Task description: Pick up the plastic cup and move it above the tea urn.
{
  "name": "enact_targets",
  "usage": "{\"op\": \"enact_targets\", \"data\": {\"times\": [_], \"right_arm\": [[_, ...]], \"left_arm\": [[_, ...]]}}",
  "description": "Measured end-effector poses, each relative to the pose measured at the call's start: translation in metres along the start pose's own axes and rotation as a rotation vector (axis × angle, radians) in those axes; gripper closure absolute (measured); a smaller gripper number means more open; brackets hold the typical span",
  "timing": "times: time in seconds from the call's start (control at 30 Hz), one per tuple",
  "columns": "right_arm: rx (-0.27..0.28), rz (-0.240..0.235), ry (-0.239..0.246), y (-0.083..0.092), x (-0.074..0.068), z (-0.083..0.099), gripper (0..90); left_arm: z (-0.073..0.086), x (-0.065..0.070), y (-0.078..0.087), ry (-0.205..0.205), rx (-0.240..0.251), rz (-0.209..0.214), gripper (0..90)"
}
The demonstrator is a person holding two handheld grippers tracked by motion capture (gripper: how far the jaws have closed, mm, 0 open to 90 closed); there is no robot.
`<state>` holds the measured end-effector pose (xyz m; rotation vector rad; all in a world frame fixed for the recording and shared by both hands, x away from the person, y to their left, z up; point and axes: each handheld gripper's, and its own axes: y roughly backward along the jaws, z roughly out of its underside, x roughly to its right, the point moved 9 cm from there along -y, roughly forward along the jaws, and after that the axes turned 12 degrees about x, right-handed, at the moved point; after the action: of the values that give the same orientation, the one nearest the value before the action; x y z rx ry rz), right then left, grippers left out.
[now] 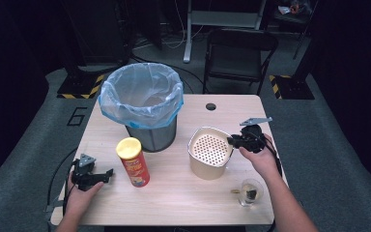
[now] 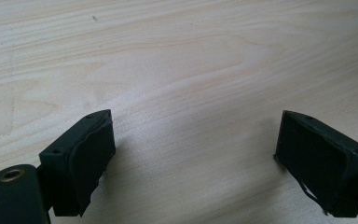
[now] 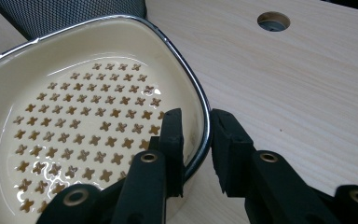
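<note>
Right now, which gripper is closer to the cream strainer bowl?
The right. The right gripper straddles the rim of the strainer bowl, one jaw inside and one outside. The left gripper rests across the table, beyond the chip can, jaws wide apart.

The high view is dim at its edges; the room around is nearly black, and only the wooden table [image 1: 183, 193] is well lit from above. It looks soft and a little grainy. The gripper views are brighter and sharp on the wood grain. Glare shines on the cream strainer basket [image 3: 74, 93], and soft shadows lie beside the jaws.
</note>
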<state>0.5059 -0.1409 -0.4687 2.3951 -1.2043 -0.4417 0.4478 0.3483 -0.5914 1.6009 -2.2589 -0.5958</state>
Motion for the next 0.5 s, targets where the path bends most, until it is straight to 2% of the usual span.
{"op": "enact_targets", "data": {"times": [0.23,0.5], "right_arm": [[-0.006,0.003,0.019,0.0021,-0.0007,0.001,75.1],[-0.009,-0.021,0.036,0.0069,-0.0083,0.0046,79.2]], "left_arm": [[0.0,0.0001,0.0,0.001,0.0,0.0,11.4],[0.0003,0.0002,0.0004,0.0,-0.004,0.002,11.4]]}}
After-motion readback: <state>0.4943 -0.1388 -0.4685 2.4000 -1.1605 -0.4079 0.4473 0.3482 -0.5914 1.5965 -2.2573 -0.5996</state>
